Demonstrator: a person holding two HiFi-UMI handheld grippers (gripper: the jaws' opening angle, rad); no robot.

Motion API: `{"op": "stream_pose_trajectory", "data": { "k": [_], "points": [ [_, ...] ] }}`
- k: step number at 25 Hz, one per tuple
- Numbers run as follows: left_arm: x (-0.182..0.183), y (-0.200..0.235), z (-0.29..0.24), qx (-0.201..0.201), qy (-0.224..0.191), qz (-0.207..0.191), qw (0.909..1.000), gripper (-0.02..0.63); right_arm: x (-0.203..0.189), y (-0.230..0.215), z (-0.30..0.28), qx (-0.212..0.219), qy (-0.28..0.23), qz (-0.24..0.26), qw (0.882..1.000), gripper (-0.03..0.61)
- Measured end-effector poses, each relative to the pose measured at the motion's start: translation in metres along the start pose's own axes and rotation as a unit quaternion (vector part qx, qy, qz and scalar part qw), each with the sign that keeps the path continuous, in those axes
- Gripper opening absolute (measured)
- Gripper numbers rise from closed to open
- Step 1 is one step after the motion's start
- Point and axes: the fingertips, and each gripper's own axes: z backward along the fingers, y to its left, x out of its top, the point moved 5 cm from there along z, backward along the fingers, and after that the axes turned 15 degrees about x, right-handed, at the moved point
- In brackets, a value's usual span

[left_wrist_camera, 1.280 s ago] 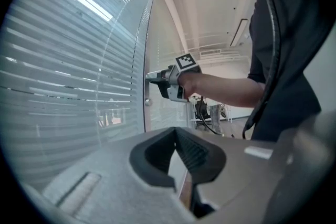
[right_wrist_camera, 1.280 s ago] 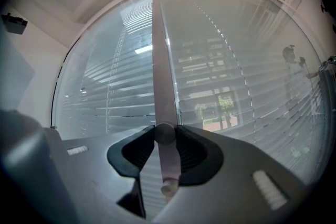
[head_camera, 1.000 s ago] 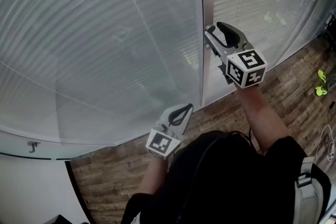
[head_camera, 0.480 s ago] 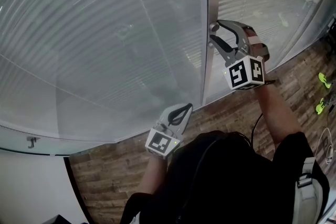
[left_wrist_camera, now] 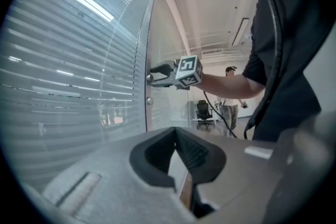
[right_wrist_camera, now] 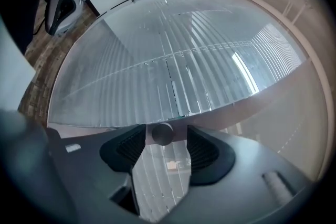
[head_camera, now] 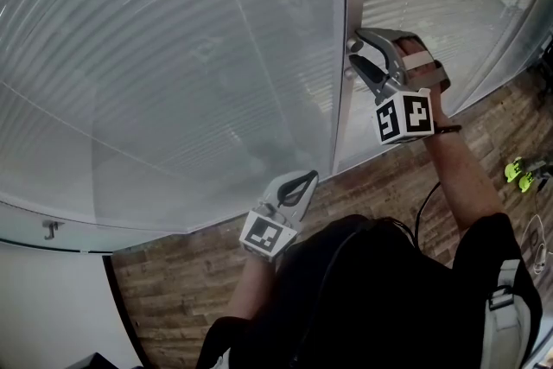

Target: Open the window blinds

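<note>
Grey horizontal blinds [head_camera: 173, 56] hang shut behind the glass wall. A vertical frame post [head_camera: 343, 125] splits the panes. On it sits a small round knob [right_wrist_camera: 161, 132], right between the pads of my right gripper [right_wrist_camera: 164, 140]. Those jaws are opening, and a thin gap shows on each side of the knob. In the head view the right gripper [head_camera: 352, 56] reaches up to the post. My left gripper [head_camera: 304, 178] hangs lower, away from the glass, its fingertips together and nothing in it. The left gripper view shows its own jaws [left_wrist_camera: 178, 159] and the right gripper [left_wrist_camera: 153, 74] at the post.
A second small knob [left_wrist_camera: 149, 101] sits lower on the post. The floor [head_camera: 389, 186] is wood planks, with yellow-green things [head_camera: 521, 173] at the right. A white ledge [head_camera: 52, 289] runs at lower left. An office chair [left_wrist_camera: 203, 112] and a standing person [left_wrist_camera: 229, 103] are farther off.
My right gripper rolled about a quarter turn at the knob, its marker cube now facing differently, and its jaws spread wider. The left gripper stayed where it was.
</note>
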Motion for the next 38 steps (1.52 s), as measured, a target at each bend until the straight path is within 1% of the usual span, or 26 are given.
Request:
{"op": "stream_pose_trajectory", "data": {
  "k": [3, 4, 7, 8, 15, 20, 22, 24, 27, 32, 35, 38],
  "points": [
    [0.000, 0.000, 0.000, 0.001, 0.002, -0.002, 1.0000, 0.005, 0.002, 0.002, -0.002, -0.002, 0.000, 0.003, 1.000, 0.244],
    [0.000, 0.000, -0.001, 0.002, 0.002, -0.003, 1.0000, 0.005, 0.002, 0.002, -0.003, -0.003, 0.000, 0.006, 1.000, 0.233],
    [0.002, 0.001, -0.001, 0.005, -0.001, -0.001, 1.0000, 0.005, 0.001, 0.002, -0.004, -0.007, 0.006, 0.013, 1.000, 0.165],
    [0.002, 0.001, -0.001, 0.006, -0.002, 0.000, 1.0000, 0.005, 0.001, 0.002, -0.005, -0.007, 0.008, 0.013, 1.000, 0.133],
    [0.002, 0.002, 0.000, 0.011, -0.002, 0.001, 0.9999, 0.004, 0.000, 0.002, -0.005, -0.009, 0.007, 0.008, 1.000, 0.129],
    [0.002, 0.001, -0.002, 0.011, -0.001, 0.001, 0.9999, 0.005, -0.001, 0.001, -0.006, -0.010, -0.006, -0.018, 1.000, 0.129],
    [0.001, 0.001, -0.002, 0.011, -0.001, 0.000, 0.9999, 0.005, -0.002, 0.000, -0.006, -0.009, -0.013, -0.036, 0.999, 0.129],
    [0.002, 0.001, -0.002, 0.010, -0.002, -0.001, 0.9999, 0.005, -0.002, -0.001, -0.005, -0.008, -0.026, -0.066, 0.997, 0.129],
    [0.001, 0.001, -0.001, 0.009, 0.000, -0.001, 1.0000, 0.005, -0.002, -0.004, -0.004, -0.007, -0.046, -0.122, 0.991, 0.129],
    [0.001, -0.001, 0.001, 0.004, 0.000, 0.001, 1.0000, 0.005, 0.000, -0.007, -0.001, -0.009, -0.061, -0.186, 0.981, 0.130],
    [0.001, 0.000, 0.001, 0.004, 0.001, 0.002, 1.0000, 0.005, 0.000, -0.008, 0.000, -0.009, -0.080, -0.229, 0.970, 0.130],
    [0.001, 0.000, -0.001, 0.002, 0.002, 0.004, 1.0000, 0.005, -0.004, -0.010, 0.000, -0.011, -0.104, -0.283, 0.954, 0.130]
  ]
}}
